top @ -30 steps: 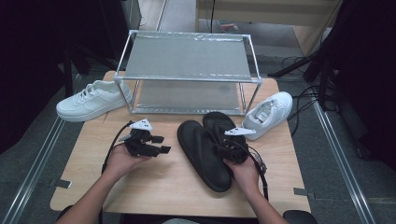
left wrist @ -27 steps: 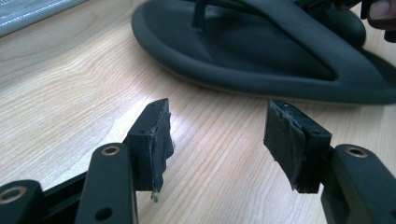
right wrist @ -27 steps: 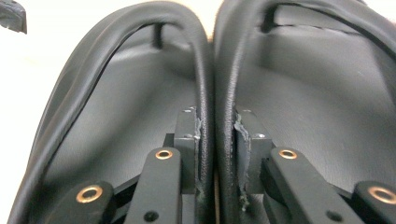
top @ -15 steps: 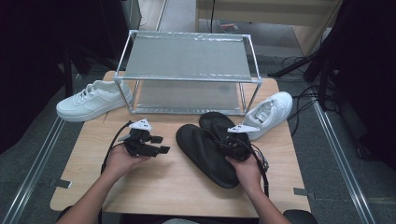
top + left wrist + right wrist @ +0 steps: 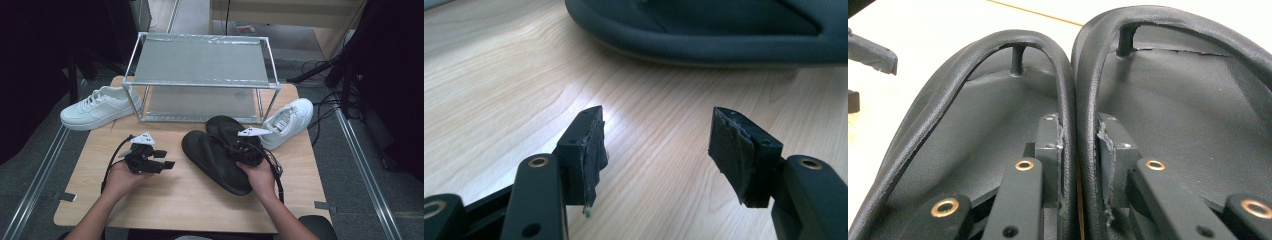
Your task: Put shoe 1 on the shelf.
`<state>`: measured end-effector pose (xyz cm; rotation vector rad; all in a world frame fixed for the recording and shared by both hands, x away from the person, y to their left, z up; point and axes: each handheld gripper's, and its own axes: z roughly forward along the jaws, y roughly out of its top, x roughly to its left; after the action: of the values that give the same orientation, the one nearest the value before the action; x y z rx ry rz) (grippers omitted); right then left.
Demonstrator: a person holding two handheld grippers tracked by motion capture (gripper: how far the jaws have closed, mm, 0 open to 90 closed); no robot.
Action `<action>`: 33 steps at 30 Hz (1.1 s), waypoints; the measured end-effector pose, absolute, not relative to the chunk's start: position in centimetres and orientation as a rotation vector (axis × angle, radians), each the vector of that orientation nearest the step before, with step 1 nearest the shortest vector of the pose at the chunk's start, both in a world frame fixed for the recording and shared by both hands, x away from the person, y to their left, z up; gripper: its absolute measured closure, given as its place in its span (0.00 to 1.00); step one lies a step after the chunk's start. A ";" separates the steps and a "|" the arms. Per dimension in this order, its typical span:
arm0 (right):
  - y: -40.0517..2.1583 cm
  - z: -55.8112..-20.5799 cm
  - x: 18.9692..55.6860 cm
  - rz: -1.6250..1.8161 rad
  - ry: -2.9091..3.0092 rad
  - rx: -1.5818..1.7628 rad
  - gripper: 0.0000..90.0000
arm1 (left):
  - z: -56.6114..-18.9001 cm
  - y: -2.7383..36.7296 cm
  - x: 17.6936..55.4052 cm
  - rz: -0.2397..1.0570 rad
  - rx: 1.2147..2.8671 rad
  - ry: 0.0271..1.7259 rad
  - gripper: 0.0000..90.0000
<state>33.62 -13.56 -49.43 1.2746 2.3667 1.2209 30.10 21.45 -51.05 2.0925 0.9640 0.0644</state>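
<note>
— Pinching both inner straps, is it? The right claw (image 5: 1079, 165) is closing its jaws on the two adjoining straps of the black flip-flops (image 5: 220, 152), one jaw inside each sandal.

— Yes, and compared with a second ago the pair is sitting further left and turned on the desk (image 5: 195, 200), so the claw is dragging both at once. The left claw (image 5: 659, 145) is resting with jaws wide, holding nothing, just beside the nearer sandal's edge.

— And beyond them?

— A metal shoe rack (image 5: 200, 75) is standing behind, with a white sneaker (image 5: 100, 106) on its left and another white sneaker (image 5: 289, 121) on its right. I'm guessing the flip-flops are heading for the rack.
</note>
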 end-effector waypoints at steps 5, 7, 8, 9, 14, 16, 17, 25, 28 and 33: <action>-12.8 -49.2 34.2 1.232 2.381 1.244 0.83 | -51.2 22.2 29.3 0.080 2.077 0.992 0.44; -12.4 -49.2 34.6 1.234 2.383 1.234 0.83 | -51.2 22.4 29.0 0.086 2.074 0.997 0.44; -12.3 -49.2 34.8 1.232 2.387 1.226 0.83 | -51.2 22.4 28.9 0.088 2.074 0.999 0.44; -12.1 -49.1 34.9 1.230 2.388 1.224 0.83 | -51.2 22.5 28.7 0.092 2.072 1.000 0.44; -11.6 -48.9 36.0 1.232 2.380 1.222 0.83 | -51.3 22.9 28.2 0.104 2.066 1.018 0.43; -11.5 -48.9 36.6 1.237 2.380 1.220 0.83 | -51.3 23.1 28.0 0.102 2.065 1.023 0.43; -11.3 -48.8 36.9 1.239 2.377 1.217 0.83 | -51.3 23.1 27.9 0.106 2.065 1.026 0.43; -10.0 -48.7 39.3 1.236 2.351 1.211 0.83 | -51.3 23.6 27.5 0.119 2.054 1.041 0.43; -9.5 -48.8 40.1 1.232 2.337 1.212 0.83 | -51.3 23.5 27.6 0.119 2.057 1.036 0.43; -8.8 -49.0 41.7 1.235 2.310 1.240 0.83 | -51.4 23.4 27.6 0.118 2.062 1.032 0.43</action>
<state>41.65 -8.85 -49.03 1.2398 2.3104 1.2349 27.61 23.37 -51.37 2.0620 1.0324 0.1178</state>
